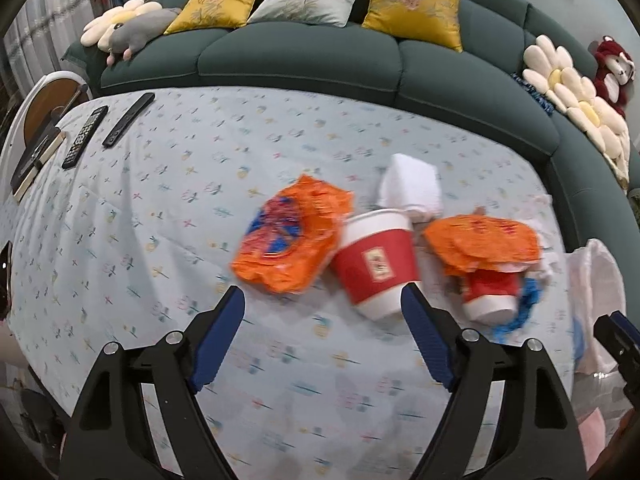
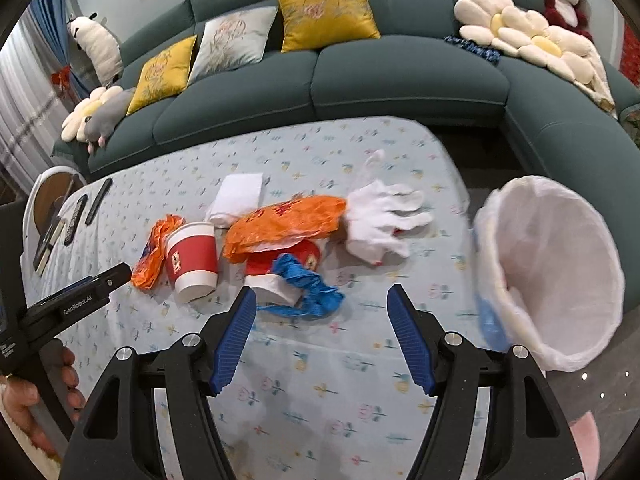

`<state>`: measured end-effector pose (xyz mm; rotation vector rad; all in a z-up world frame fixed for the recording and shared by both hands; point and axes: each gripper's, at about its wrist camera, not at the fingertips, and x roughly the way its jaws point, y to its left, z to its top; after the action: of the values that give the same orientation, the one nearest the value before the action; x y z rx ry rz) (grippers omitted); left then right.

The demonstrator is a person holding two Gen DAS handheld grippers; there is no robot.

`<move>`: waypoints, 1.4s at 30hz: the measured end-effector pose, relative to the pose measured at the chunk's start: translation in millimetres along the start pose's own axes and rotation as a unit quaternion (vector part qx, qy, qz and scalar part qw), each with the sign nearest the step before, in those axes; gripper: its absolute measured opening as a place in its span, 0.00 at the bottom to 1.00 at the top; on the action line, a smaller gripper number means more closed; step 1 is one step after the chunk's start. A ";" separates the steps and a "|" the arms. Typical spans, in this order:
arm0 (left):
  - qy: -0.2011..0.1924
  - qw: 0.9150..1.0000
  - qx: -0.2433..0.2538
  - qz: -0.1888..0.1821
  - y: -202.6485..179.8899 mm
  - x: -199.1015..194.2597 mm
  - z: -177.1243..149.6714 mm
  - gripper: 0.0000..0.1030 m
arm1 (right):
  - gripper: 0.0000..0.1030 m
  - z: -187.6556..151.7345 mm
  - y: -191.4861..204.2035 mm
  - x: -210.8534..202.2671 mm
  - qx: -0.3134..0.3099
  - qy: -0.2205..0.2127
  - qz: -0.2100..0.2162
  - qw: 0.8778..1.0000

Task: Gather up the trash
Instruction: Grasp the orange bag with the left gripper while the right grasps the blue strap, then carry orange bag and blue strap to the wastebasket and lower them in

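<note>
Near the tabletop's right edge we spot the red paper cup (image 1: 376,264) standing upside down, straight ahead of our left gripper (image 1: 324,340), jaws spread and empty; right gripper (image 2: 320,336) gapes too, nearer the tipped cup (image 2: 280,276).

The table cloth (image 1: 160,208) looks soft and matt, the orange bags (image 1: 288,236) are thin, crinkly, shiny plastic, the red cup (image 1: 376,264) is smooth paper, and the sofa (image 1: 300,60) is fuzzy cloth.
</note>
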<state>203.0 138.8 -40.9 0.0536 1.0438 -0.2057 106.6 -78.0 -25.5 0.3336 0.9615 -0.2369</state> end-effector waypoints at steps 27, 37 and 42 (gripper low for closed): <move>0.082 0.995 -0.034 -0.049 31.6 86.5 10.3 0.12 | 0.22 7.4 17.9 87.8 0.003 0.071 -0.015 0.997; 0.034 0.998 -0.034 -0.034 26.9 36.2 12.8 0.06 | 0.16 5.9 0.7 46.5 0.020 0.033 -0.011 0.999; 0.005 0.998 -0.027 -0.049 7.5 -3.0 15.9 0.06 | 0.16 6.9 -10.4 17.0 0.027 0.010 -0.001 1.000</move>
<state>216.6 144.3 -30.7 -0.0456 1.0623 -0.2663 117.7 -91.1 -37.8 0.3852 0.9762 -0.2621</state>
